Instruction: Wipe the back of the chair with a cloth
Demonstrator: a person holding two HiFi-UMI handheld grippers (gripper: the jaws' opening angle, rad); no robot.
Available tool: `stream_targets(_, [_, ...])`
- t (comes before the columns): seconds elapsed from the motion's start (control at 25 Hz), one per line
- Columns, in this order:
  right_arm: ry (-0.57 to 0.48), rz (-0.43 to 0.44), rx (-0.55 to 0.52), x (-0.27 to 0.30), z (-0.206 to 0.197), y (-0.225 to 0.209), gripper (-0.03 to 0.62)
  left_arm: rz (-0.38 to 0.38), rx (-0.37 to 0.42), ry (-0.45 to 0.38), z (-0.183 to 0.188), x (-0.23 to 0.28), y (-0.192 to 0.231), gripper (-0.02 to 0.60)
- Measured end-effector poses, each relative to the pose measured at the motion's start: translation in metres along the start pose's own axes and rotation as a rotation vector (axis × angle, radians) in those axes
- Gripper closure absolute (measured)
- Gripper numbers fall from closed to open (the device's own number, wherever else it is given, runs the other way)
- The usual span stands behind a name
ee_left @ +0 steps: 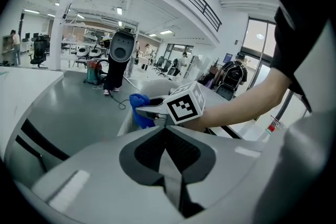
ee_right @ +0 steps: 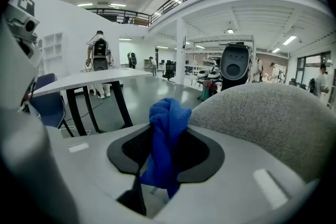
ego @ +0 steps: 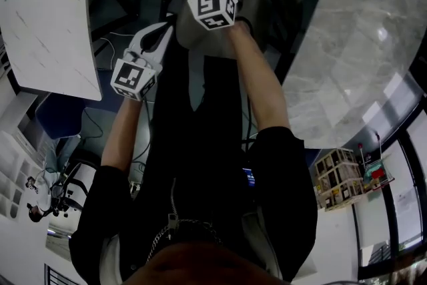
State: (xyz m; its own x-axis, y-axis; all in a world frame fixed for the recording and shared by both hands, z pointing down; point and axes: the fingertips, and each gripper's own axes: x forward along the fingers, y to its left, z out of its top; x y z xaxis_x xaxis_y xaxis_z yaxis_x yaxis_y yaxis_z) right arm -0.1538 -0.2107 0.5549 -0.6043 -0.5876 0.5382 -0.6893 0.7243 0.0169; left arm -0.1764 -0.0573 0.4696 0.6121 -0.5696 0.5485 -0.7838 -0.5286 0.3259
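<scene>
Clamping a blue cloth (ee_right: 167, 131) in the right claw (ee_right: 164, 165), jaws pinched on its bunched middle, with the top of it sticking up just beside the grey woven chair back (ee_right: 268, 118). Holding the left claw (ee_left: 170, 176) pressed together on nothing, near the right one and lower in the head view. Reaching with both forearms (ego: 257, 77) between two pale marble surfaces (ego: 47, 17).

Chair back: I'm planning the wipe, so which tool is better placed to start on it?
Right. The right tool is shut on the blue cloth, and the grey chair back lies close beside it. The left tool is shut with nothing between its jaws.
</scene>
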Motion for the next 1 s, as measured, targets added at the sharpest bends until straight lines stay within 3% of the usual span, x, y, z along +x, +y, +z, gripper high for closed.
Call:
stream_targets(0.36, [0.018,-0.054,0.011,-0.003,-0.008,-0.023,0.454,-0.011,0.000,0.023,-0.006,0.002,0.001,0.571])
stream_targets(1.0, [0.034,-0.243,0.131,-0.038,-0.041,-0.091,0.482,-0.081,0.036,0.043,-0.005,0.027,-0.025,0.571])
